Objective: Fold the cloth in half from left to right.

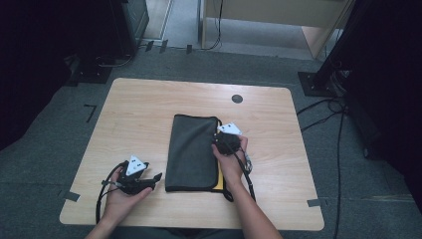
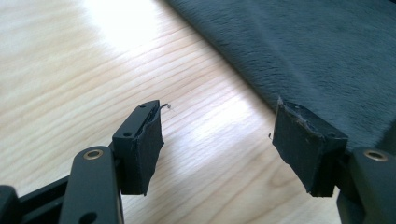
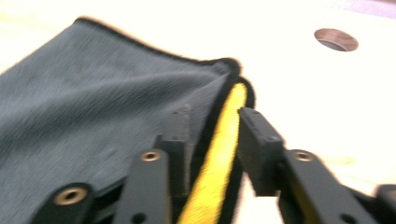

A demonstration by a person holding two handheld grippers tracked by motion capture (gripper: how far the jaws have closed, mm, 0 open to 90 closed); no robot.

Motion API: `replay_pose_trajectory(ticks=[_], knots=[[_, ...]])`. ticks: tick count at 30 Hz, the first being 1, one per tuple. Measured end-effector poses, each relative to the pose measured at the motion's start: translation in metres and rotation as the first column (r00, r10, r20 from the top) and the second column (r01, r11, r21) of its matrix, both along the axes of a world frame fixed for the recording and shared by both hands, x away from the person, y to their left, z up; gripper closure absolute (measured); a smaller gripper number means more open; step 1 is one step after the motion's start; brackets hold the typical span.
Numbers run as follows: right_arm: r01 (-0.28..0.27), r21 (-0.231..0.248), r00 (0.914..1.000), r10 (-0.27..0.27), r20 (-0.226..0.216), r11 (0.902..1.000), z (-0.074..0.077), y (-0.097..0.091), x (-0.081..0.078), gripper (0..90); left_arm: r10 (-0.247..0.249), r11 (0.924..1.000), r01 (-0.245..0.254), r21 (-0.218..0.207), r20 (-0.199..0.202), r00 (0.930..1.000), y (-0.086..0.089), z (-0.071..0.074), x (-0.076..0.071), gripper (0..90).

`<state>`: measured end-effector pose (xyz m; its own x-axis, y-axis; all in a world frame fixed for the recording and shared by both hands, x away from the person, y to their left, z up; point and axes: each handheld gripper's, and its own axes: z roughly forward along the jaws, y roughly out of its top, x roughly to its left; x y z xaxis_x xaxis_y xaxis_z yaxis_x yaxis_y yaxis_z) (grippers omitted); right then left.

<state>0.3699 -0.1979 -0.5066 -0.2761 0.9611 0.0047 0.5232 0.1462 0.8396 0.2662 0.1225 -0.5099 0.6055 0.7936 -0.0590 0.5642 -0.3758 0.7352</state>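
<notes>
High view. A folded dark grey fleecy cloth with black edge binding (image 1: 191,152) lies flat at the middle of the pale wooden bench (image 1: 149,104), long side running from 12 to 6 o'clock. A yellow under-layer peeks out at its 5 o'clock corner. The right gripper (image 1: 222,141) sits at the cloth's 3 o'clock edge, near the 1 o'clock corner. The left gripper (image 1: 149,180) rests on the bench near the 7 o'clock corner, just beside the cloth and apart from it.

Left gripper view. Jaws spread wide, nothing between them, bare wood grain below. The grey pile of the cloth (image 2: 299,51) fills the 1 o'clock part of the picture. The pads look worn and frayed.

Right gripper view. Blurred. The jaws straddle the bound edge where the yellow layer (image 3: 219,154) shows under the grey one (image 3: 93,107). They stand narrow around the edge, yet I cannot tell whether the pads press on it. A round hole in the bench (image 3: 335,39) lies at 1 o'clock.

Handling, as a judgement: light, limp, no stiffness. It will sag and drape when lifted, and the layers may slide apart. The pile gives decent friction. The best hold is the stitched binding at a corner, pinching both layers together. A second grip at the 7 o'clock corner would keep it spread.
</notes>
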Motion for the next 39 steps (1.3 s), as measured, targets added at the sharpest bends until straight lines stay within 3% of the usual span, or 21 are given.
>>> replay_pose_trajectory(ticks=[2, 5, 10, 14, 18, 21, 25, 26, 27, 28, 30, 32, 34, 36, 39], knots=[[0.004, 0.038, 0.9998, -0.003, -0.020, 0.9993, 0.003, -0.007, 0.006, 73.3, 0.004, 1.0000, -0.004, 0.003, 0.006, 1.0000, -0.002, -0.001, 0.000, 33.5], [-0.001, 0.050, 0.9995, 0.002, -0.032, 0.9988, 0.006, -0.010, 0.017, 74.9, -0.006, 0.9993, 0.005, 0.037, 0.017, 0.9998, -0.007, -0.003, -0.001, 34.0], [-0.011, 0.085, 0.9930, 0.020, -0.116, 0.9963, 0.001, -0.004, 0.033, 67.7, -0.011, 0.9981, 0.010, 0.060, 0.021, 0.9997, -0.009, -0.005, -0.003, 34.5], [0.016, 0.089, 0.9886, -0.002, -0.151, 0.9959, -0.004, -0.004, 0.037, 85.5, -0.009, 0.9983, 0.007, 0.057, 0.019, 0.9998, -0.009, -0.005, -0.003, 34.9], [0.038, 0.103, 0.9872, -0.021, -0.158, 0.9939, 0.000, -0.010, 0.037, 89.2, -0.008, 0.9983, 0.007, 0.057, 0.018, 0.9998, -0.009, -0.005, -0.003, 35.0], [0.045, 0.076, 0.9885, -0.034, -0.147, 0.9960, 0.004, -0.011, 0.037, 89.5, -0.007, 0.9983, 0.006, 0.059, 0.015, 0.9999, -0.009, -0.005, -0.003, 35.1], [0.078, 0.010, 0.9837, -0.075, -0.163, 0.9969, 0.000, -0.010, 0.040, 89.7, -0.010, 0.9979, 0.009, 0.064, 0.016, 0.9998, -0.010, -0.006, -0.003, 35.2], [0.093, -0.040, 0.9813, -0.098, -0.166, 0.9949, -0.004, -0.010, 0.041, 84.3, -0.010, 0.9980, 0.009, 0.063, 0.015, 0.9998, -0.010, -0.006, -0.003, 35.1], [0.097, -0.052, 0.9810, -0.104, -0.164, 0.9940, -0.007, -0.011, 0.042, 80.6, -0.010, 0.9980, 0.010, 0.062, 0.015, 0.9998, -0.010, -0.006, -0.003, 35.0], [0.107, -0.030, 0.9813, -0.110, -0.158, 0.9939, -0.008, -0.014, 0.041, 75.2, -0.012, 0.9980, 0.011, 0.062, 0.014, 0.9998, -0.010, -0.006, -0.003, 35.0], [0.114, 0.021, 0.9816, -0.109, -0.157, 0.9933, -0.006, -0.019, 0.039, 72.9, -0.011, 0.9981, 0.010, 0.061, 0.015, 0.9998, -0.010, -0.006, -0.003, 34.9], [0.104, 0.032, 0.9861, -0.099, -0.134, 0.9940, -0.002, -0.023, 0.033, 73.5, -0.012, 0.9980, 0.012, 0.061, 0.015, 0.9998, -0.010, -0.006, -0.003, 34.9], [0.044, 0.039, 0.9931, -0.040, -0.110, 0.9983, 0.004, -0.023, 0.014, 75.9, -0.013, 0.9981, 0.012, 0.061, 0.016, 0.9998, -0.010, -0.006, -0.003, 34.8], [0.023, 0.044, 0.9940, -0.018, -0.108, 0.9988, 0.005, -0.023, 0.009, 76.0, -0.013, 0.9979, 0.012, 0.063, 0.017, 0.9998, -0.010, -0.006, -0.003, 34.8], [-0.038, 0.070, 0.9900, 0.047, -0.133, 0.9968, 0.007, -0.021, -0.013, 75.4, -0.012, 0.9979, 0.011, 0.063, 0.018, 0.9998, -0.011, -0.006, -0.003, 34.8]])
